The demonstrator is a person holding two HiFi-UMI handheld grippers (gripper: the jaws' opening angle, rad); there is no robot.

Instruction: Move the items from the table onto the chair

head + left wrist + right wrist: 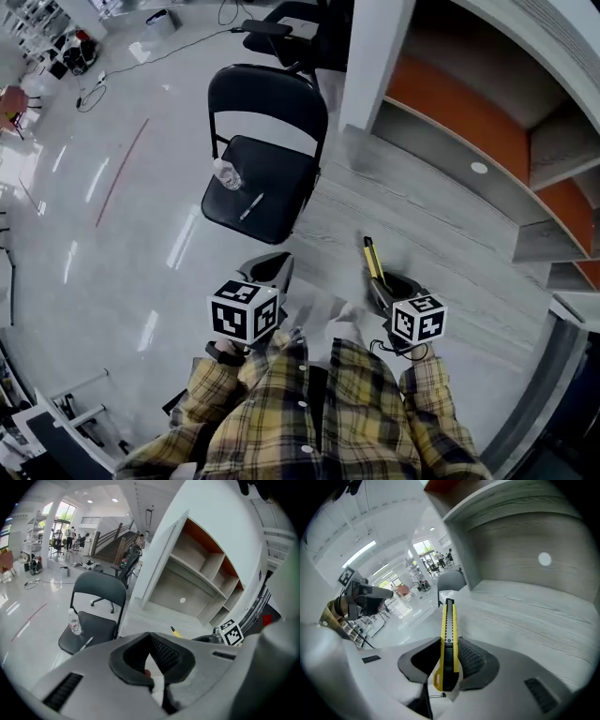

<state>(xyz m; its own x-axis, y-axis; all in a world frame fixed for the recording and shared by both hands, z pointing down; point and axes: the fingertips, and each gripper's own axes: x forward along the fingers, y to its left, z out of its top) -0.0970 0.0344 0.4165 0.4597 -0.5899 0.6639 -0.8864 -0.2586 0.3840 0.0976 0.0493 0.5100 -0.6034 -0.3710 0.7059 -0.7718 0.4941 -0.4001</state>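
A black folding chair (267, 150) stands on the shiny floor. On its seat stand a clear water bottle (227, 174) and a pen (250, 206). My right gripper (379, 281) is shut on a yellow-and-black utility knife (372, 259). The knife (448, 637) sticks out forward between the right gripper's (449, 667) jaws, over the grey wood table (441, 244). My left gripper (269, 266) is shut, and I see nothing held in it. It hangs over the floor in front of the chair (96, 604), where the bottle (74, 622) and pen (86, 642) also show past the left gripper's (151, 660) jaws.
Grey shelving with orange back panels (469, 112) rises behind the table. A white pillar (375, 56) stands beside the chair. An office chair (291, 33) and cables (94, 89) are farther back on the floor. People stand far off in the hall.
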